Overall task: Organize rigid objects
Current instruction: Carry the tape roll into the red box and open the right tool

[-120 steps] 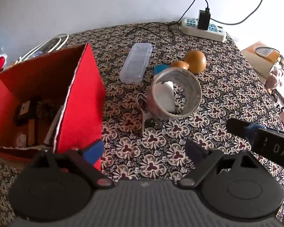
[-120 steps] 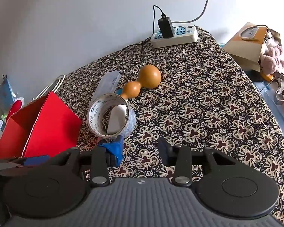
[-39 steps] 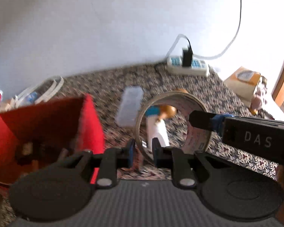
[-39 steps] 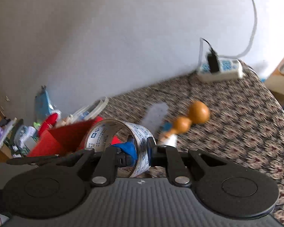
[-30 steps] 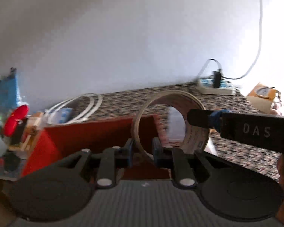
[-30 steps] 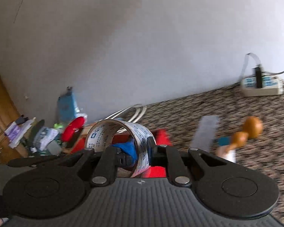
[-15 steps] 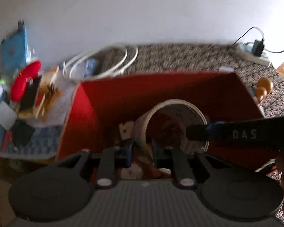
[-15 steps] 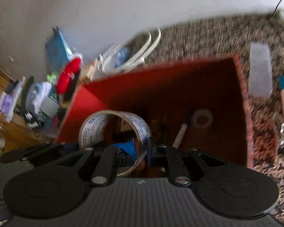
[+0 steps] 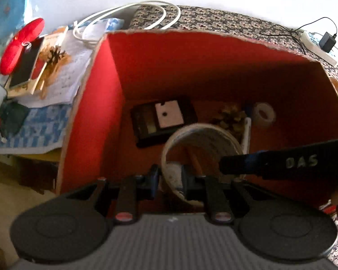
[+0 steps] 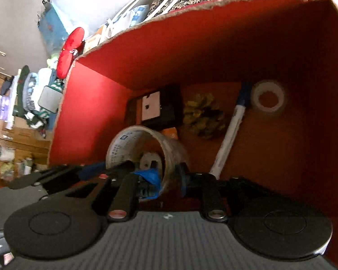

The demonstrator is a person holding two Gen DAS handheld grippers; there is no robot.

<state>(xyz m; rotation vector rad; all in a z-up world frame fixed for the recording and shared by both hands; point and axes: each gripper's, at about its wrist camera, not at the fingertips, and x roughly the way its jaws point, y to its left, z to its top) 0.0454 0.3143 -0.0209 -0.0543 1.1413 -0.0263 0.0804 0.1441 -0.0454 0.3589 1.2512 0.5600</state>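
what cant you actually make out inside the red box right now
- Left wrist view: the tape roll hides the box floor under it, so whether it rests there is unknown.
- Right wrist view: print on the roll is blurred.
- Both views: the brownish clump is too soft to identify.

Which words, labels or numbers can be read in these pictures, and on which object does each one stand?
"DAS": raised letters on the side of the right claw, seen from the left wrist view.
Print and a small blue mark on the tape roll: too blurred to read.
Papers beside the red box: unreadable.
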